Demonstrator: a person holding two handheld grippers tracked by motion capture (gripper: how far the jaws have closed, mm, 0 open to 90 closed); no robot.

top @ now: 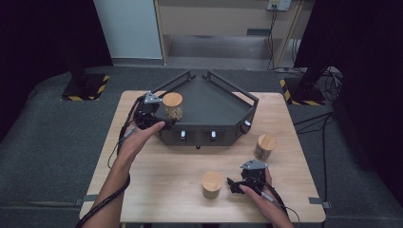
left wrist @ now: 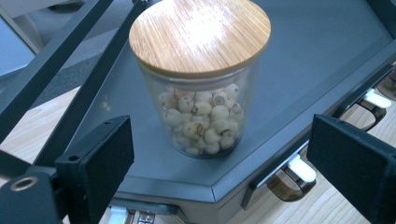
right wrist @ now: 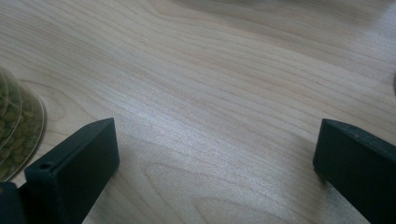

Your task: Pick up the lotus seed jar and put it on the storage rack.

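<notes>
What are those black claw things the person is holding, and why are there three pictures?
They are grabbing tools, one in each hand. One picture looks down from above; the other two come from small cameras riding on the tools. The left gripper is open, at a jar of pale round seeds standing on a dark tray. The right gripper is open above the wooden table, holding nothing. A jar of green bits stands beside it, and a third jar sits farther back.

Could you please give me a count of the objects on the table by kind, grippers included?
Glass jars with bamboo lids: 3 (on the tray, near the table's front, at the right)
Dark tray: 1
Grippers: 2 (left gripper, right gripper)
Total: 6
</notes>
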